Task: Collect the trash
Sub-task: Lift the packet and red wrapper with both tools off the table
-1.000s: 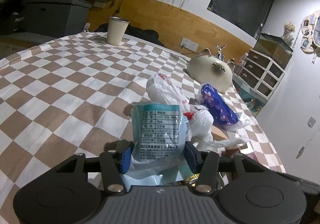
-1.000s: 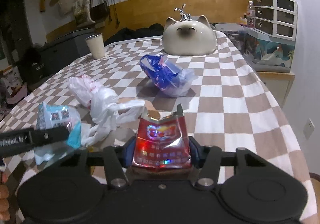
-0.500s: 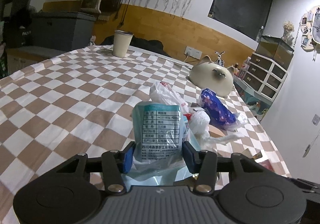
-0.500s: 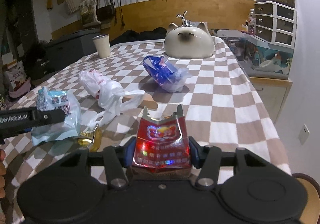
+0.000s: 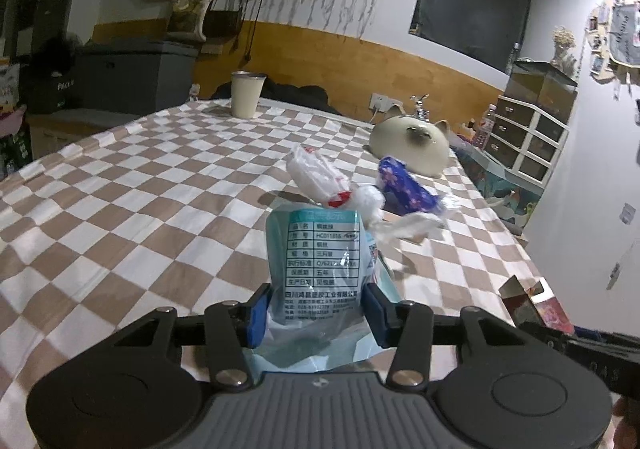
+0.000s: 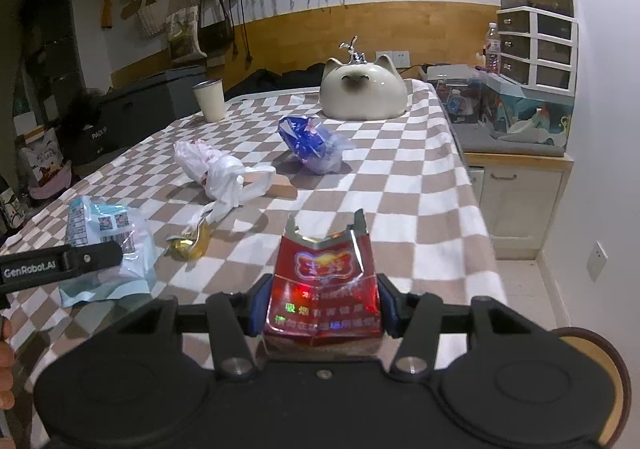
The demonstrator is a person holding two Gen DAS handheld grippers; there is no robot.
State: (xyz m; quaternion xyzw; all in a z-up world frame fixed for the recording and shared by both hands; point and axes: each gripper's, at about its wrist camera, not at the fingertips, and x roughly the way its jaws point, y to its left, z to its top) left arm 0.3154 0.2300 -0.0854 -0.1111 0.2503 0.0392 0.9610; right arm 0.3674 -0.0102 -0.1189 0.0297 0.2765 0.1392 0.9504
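Carrying trash off the checkered desk [image 5: 120,209] — left gripper [image 5: 316,309] jaws clamped on a teal pouch [image 5: 320,257], right gripper [image 6: 320,305] on a red packet [image 6: 324,281]; grips should hold firm until a bin appears.

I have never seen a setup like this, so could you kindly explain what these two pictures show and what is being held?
No robot here: a person carries a hand-held gripper in each hand, each with a fisheye camera looking along its two fingers. One picture is from the left hand-held gripper, clamped on a pale blue plastic packet. The other is from the right hand-held gripper, clamped on a crushed red cigarette pack. On the checkered tablecloth lie a white plastic bag, a blue wrapper and a gold wrapper, plus a cup and a cat-shaped ornament.
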